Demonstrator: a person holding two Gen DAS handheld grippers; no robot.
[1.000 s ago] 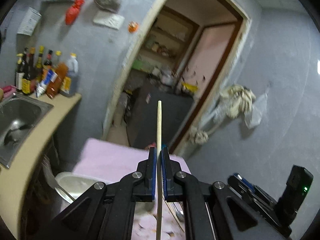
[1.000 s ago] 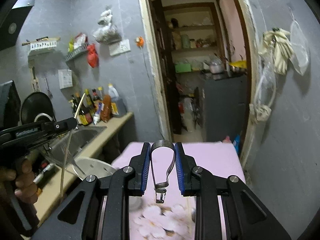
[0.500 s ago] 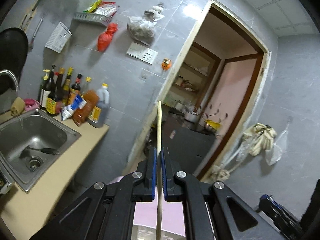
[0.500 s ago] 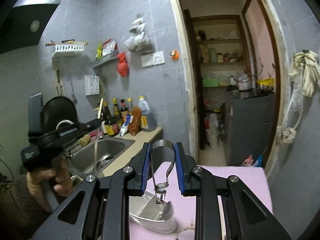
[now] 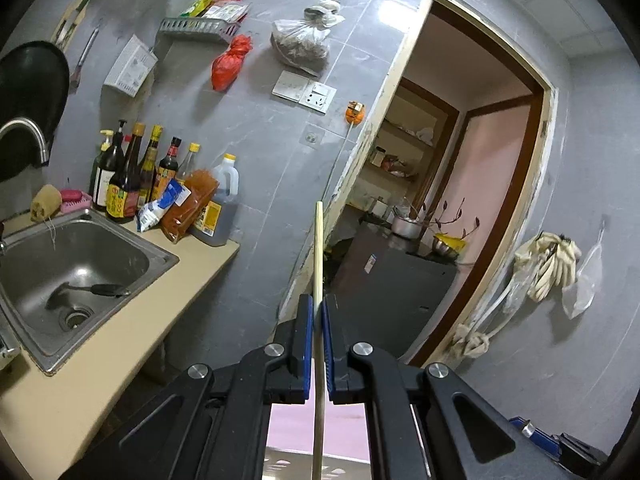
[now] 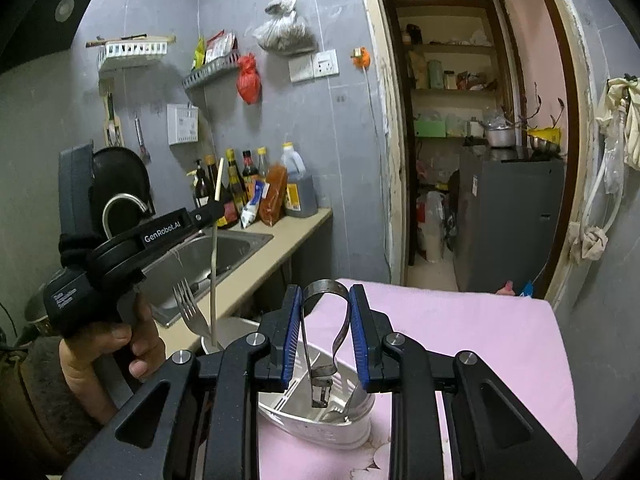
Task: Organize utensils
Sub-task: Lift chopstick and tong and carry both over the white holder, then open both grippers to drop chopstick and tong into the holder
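Observation:
My left gripper (image 5: 317,320) is shut on a pale wooden chopstick (image 5: 318,264) that stands upright between its blue pads. In the right wrist view the left gripper (image 6: 210,212) holds that chopstick (image 6: 215,264) over a white utensil holder (image 6: 320,412), its lower end at the holder's left rim. A metal fork (image 6: 190,310) stands in the holder. My right gripper (image 6: 326,336) is shut on metal tongs (image 6: 326,320), hinge end up, hanging above the holder.
The holder sits on a pink cloth-covered table (image 6: 460,336). A steel sink (image 5: 60,264) with a ladle is at the left, with several sauce bottles (image 5: 160,184) on the beige counter (image 5: 120,340). A doorway (image 6: 460,160) lies ahead.
Both views have tilted upward and to the left, toward the sink wall. The left gripper has moved the chopstick over the holder. Both grips are unchanged.

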